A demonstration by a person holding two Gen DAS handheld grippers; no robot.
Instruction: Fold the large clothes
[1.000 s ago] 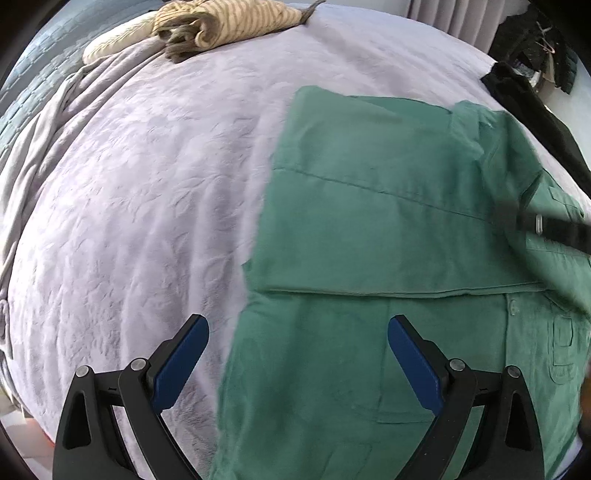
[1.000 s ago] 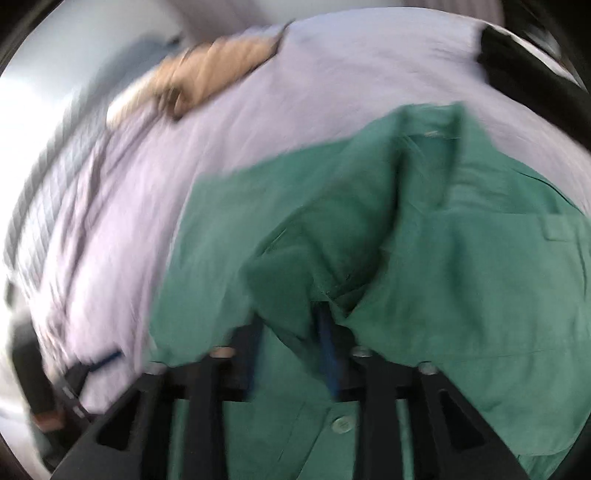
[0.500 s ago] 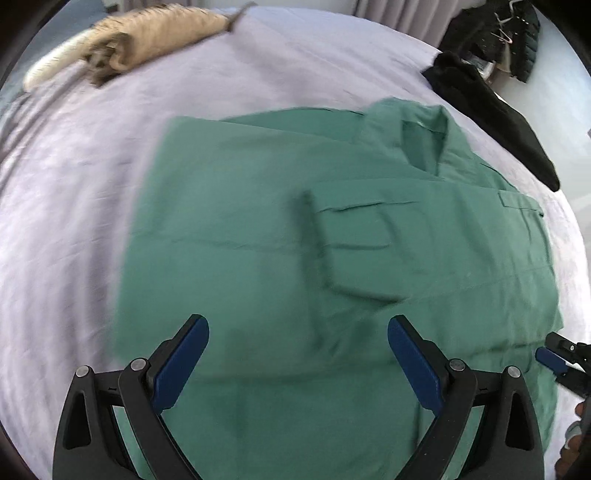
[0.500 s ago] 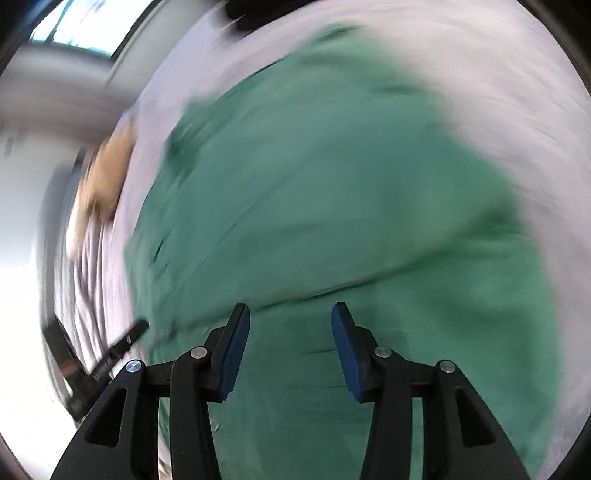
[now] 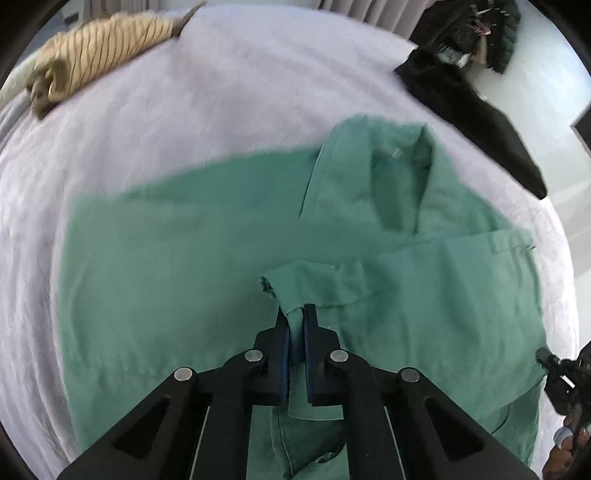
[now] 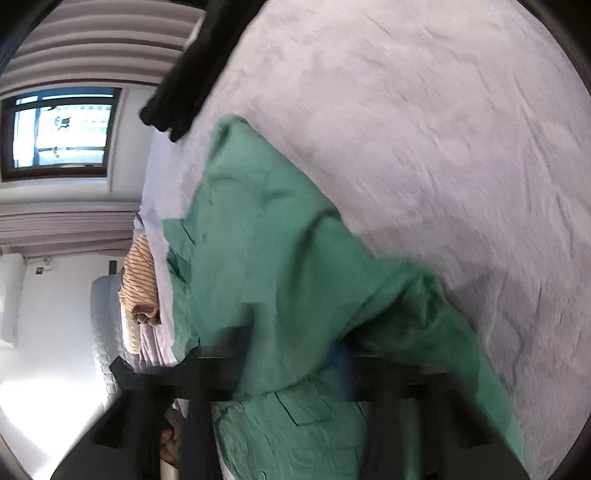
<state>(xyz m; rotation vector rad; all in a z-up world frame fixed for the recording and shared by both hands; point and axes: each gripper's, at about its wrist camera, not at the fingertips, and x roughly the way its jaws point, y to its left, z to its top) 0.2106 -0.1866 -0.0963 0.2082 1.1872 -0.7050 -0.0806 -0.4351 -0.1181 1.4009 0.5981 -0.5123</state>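
A large green shirt (image 5: 184,277) lies spread on the white bed cover (image 5: 221,110), collar toward the far right. In the left wrist view my left gripper (image 5: 295,314) is closing; its blue pads pinch a raised fold of the shirt near the middle. My right gripper (image 5: 550,363) shows at the shirt's right edge, with a hand (image 5: 565,450) behind it. In the blurred right wrist view the green shirt (image 6: 277,240) bunches up over my right gripper (image 6: 314,354). Its jaws are closing with cloth between them. The fingertips are mostly hidden by the cloth.
A folded tan striped garment (image 5: 103,48) lies at the bed's far left. A black garment (image 5: 469,107) hangs over the far right edge, below a dark pile (image 5: 472,26). The right wrist view shows the bed cover (image 6: 443,129) and a window (image 6: 59,129).
Both grippers went from open to shut on the shirt. My left gripper slid right across it toward the middle. The right wrist view rolled sideways and the cloth now bunches over that gripper.
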